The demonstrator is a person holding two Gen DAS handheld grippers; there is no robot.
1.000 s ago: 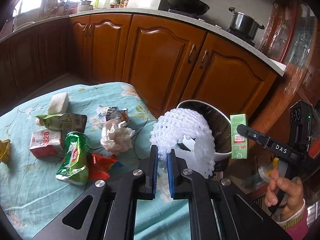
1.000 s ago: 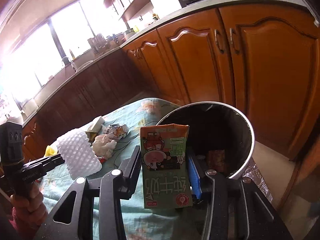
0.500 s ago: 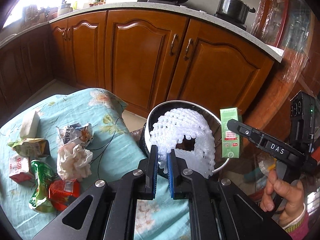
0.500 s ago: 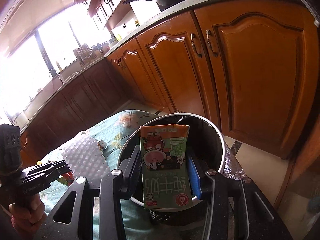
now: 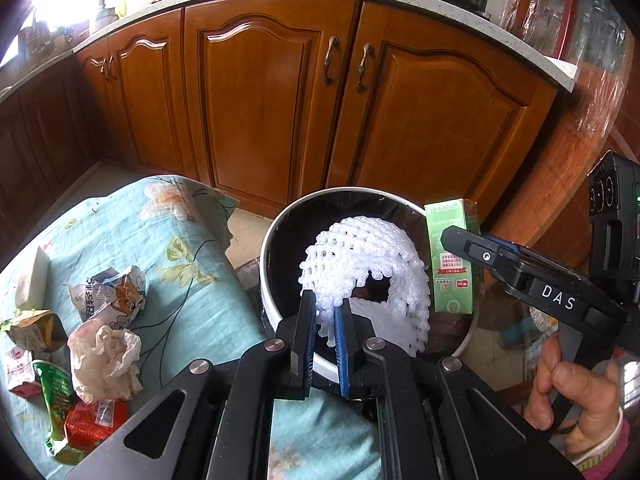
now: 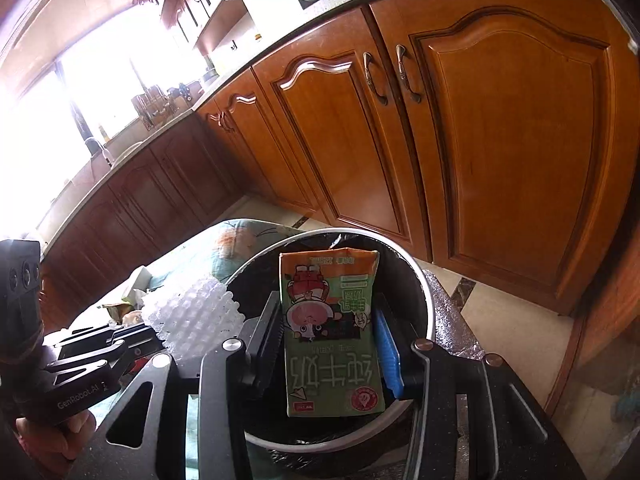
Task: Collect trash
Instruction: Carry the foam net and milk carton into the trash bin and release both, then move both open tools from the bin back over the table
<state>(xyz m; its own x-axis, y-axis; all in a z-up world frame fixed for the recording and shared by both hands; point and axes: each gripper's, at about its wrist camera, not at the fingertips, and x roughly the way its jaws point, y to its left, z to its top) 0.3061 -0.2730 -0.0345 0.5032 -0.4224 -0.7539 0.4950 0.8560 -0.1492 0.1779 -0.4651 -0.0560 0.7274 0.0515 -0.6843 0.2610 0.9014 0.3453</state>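
Observation:
My left gripper is shut on a white foam fruit net, which hangs over the open mouth of a round bin lined with a black bag. My right gripper is shut on a green milk carton, held upside down over the same bin. In the left wrist view the carton and the right gripper sit at the bin's right rim. The right wrist view shows the foam net and the left gripper at the bin's left.
On the table's teal floral cloth lie a crumpled white tissue, a printed wrapper, red and green packets and small cartons. Wooden cabinet doors stand behind the bin. A hand holds the right gripper's handle.
Both grippers have moved from over the table's edge to above the bin's mouth, carrying the foam net and the carton. The trash on the cloth has slid to the left of the view.

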